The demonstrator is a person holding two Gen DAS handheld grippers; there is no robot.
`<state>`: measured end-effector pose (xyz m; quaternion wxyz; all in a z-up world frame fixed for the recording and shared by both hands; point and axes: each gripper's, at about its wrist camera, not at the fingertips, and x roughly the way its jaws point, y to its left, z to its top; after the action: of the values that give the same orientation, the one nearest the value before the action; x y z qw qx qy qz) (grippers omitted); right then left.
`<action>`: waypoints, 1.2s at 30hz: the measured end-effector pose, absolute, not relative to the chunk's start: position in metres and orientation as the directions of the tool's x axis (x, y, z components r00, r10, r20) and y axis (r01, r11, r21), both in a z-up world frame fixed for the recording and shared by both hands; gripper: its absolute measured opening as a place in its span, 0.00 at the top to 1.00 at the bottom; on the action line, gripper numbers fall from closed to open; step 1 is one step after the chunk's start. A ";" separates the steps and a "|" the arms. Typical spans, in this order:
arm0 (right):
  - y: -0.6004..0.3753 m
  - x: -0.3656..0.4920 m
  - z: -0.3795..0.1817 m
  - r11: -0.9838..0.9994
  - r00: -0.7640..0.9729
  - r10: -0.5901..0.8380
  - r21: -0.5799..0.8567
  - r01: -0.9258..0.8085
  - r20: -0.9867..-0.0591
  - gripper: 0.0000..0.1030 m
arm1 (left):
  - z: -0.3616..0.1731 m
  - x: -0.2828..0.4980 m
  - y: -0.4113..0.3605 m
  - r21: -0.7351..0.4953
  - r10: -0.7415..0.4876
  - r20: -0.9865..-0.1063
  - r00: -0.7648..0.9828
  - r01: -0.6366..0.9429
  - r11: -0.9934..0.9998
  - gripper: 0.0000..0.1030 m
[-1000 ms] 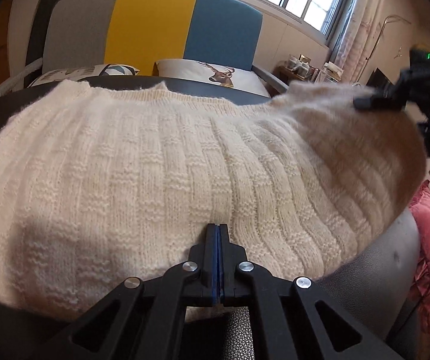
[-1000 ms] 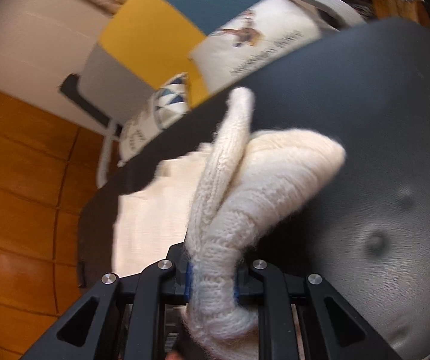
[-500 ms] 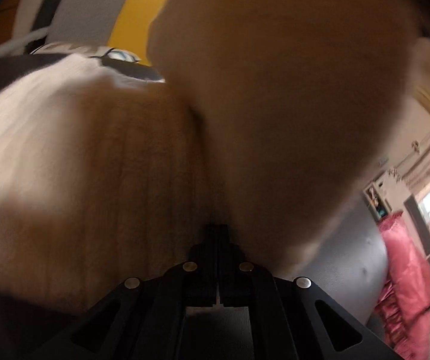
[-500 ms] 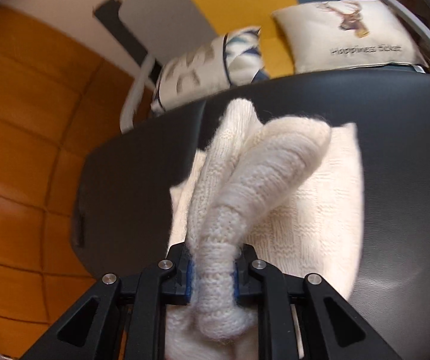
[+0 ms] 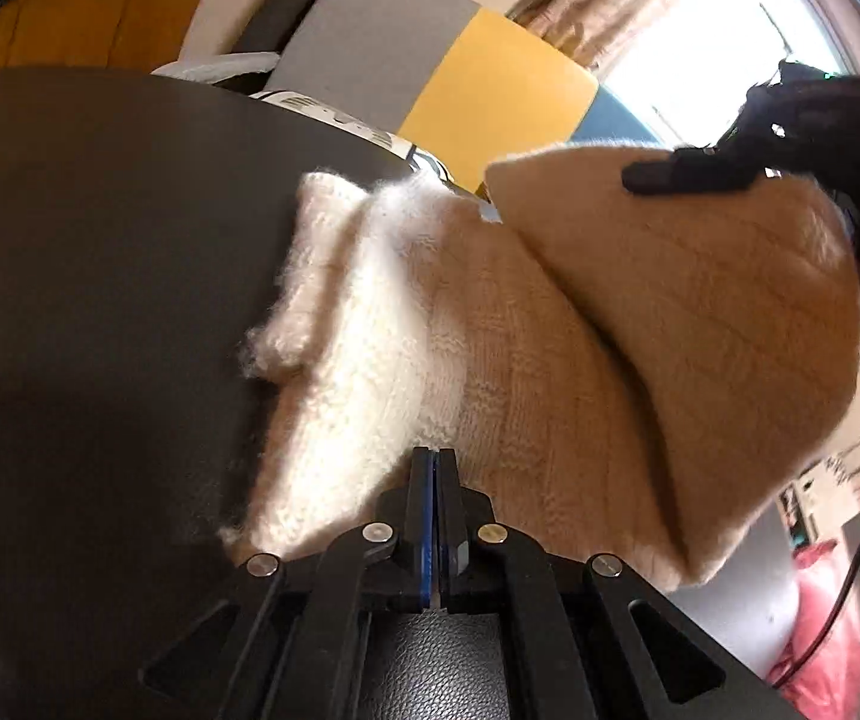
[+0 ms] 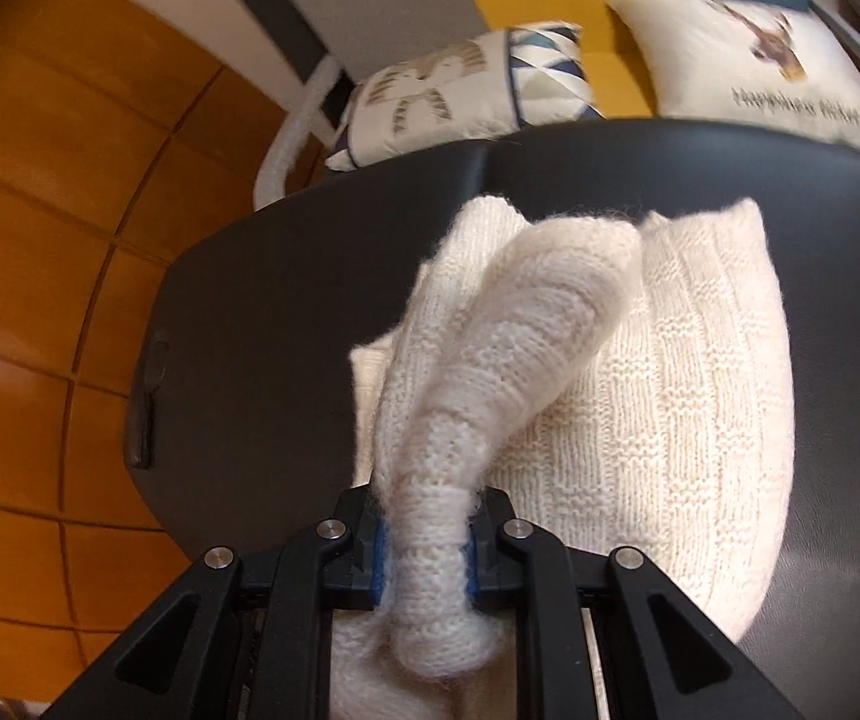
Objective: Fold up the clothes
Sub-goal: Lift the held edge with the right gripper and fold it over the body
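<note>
A cream knitted sweater lies on a black leather surface. My left gripper is shut at the sweater's near edge; whether cloth is pinched between the pads is hidden. My right gripper is shut on a bunched fold of the sweater and holds it lifted over the flat part. In the left wrist view the right gripper is at the upper right, carrying the raised flap across the rest of the sweater.
A grey, yellow and blue sofa back stands behind the black surface. Two printed cushions lean on it. Orange floor tiles lie to the left. A pink cloth sits low right.
The right gripper carried its sweater part across, over the rest. The sweater went from spread wide to folded over on itself. The left gripper stayed shut at the edge.
</note>
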<state>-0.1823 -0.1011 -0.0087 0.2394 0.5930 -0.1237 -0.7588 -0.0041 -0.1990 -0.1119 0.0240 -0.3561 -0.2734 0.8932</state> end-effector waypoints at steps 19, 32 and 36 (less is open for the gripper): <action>-0.187 -0.151 -0.052 -0.846 -0.067 -0.460 0.415 0.335 -0.885 0.65 | -0.130 0.014 -0.232 -0.712 0.327 -0.515 -0.793 0.183 -0.678 0.99; -0.113 -0.100 -0.058 -0.776 -0.245 -0.610 0.505 0.378 -0.754 0.87 | -0.109 0.040 -0.247 -0.722 0.265 -0.482 -0.835 0.207 -0.660 0.97; -0.147 -0.078 -0.073 -0.756 -0.225 -0.569 0.395 0.522 -0.791 0.87 | -0.091 0.043 -0.246 -0.684 0.226 -0.473 -0.852 0.193 -0.704 0.97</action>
<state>-0.0775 -0.1472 -0.0729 0.3487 0.5156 -0.0227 -0.7823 0.0434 -0.2455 -0.0906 0.0091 -0.2723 -0.3848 0.8819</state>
